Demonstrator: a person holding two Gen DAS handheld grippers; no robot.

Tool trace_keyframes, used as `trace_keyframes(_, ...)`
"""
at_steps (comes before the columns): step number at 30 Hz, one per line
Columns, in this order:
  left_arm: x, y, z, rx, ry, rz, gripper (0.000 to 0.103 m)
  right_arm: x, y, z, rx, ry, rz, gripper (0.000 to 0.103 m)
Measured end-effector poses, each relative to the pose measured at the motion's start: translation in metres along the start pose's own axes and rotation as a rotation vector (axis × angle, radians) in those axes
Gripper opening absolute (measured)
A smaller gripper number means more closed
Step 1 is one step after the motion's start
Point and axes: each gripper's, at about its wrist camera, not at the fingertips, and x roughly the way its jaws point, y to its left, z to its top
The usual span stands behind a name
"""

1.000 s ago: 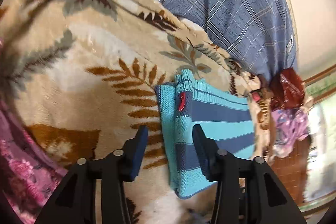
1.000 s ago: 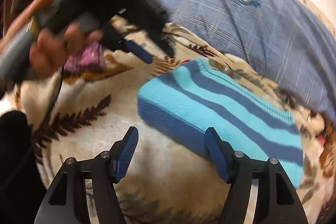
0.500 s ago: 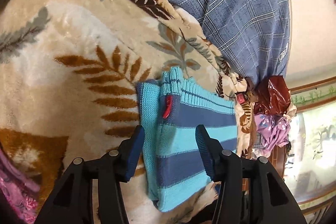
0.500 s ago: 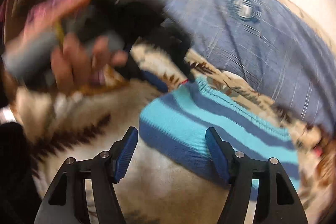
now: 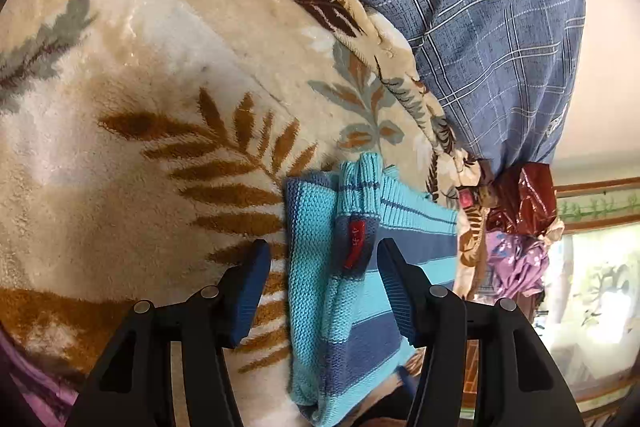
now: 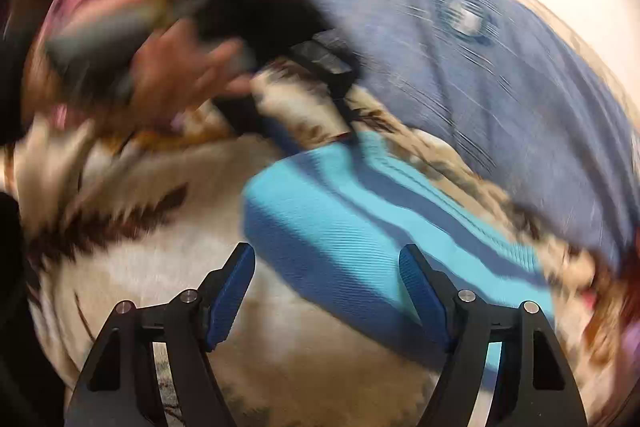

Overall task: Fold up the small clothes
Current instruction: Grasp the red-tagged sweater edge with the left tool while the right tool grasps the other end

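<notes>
A small knitted garment with light and dark blue stripes lies folded on a cream leaf-patterned blanket. It has a red tag near its ribbed edge. My left gripper is open, its jaws hovering on either side of the garment's folded edge. In the blurred right wrist view the garment lies just ahead of my open, empty right gripper. The left gripper and the hand holding it show at upper left there.
A blue plaid pillow lies beyond the blanket, and shows in the right wrist view too. A dark red bag and purple cloth sit at the right past the bed edge. Purple floral fabric is at lower left.
My left gripper has moved forward and right over the garment's folded edge. The right wrist view has become blurred with motion; the garment sits closer between its jaws.
</notes>
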Motion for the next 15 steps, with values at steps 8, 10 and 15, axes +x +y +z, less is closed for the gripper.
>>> trace_keyframes(8, 0.003, -0.001, 0.001, 0.003, 0.020, -0.023, 0.060, 0.016, 0.009, 0.018, -0.116, -0.054, -0.078, 0.037)
trace_keyframes(10, 0.005, -0.005, 0.000, 0.018, 0.030, -0.053, 0.066, 0.008, -0.002, 0.017, -0.078, -0.078, -0.068, 0.033)
trace_keyframes(15, 0.038, -0.022, 0.004, 0.054, 0.074, -0.038, 0.072, 0.003, -0.005, 0.015, -0.060, -0.092, -0.051, 0.031)
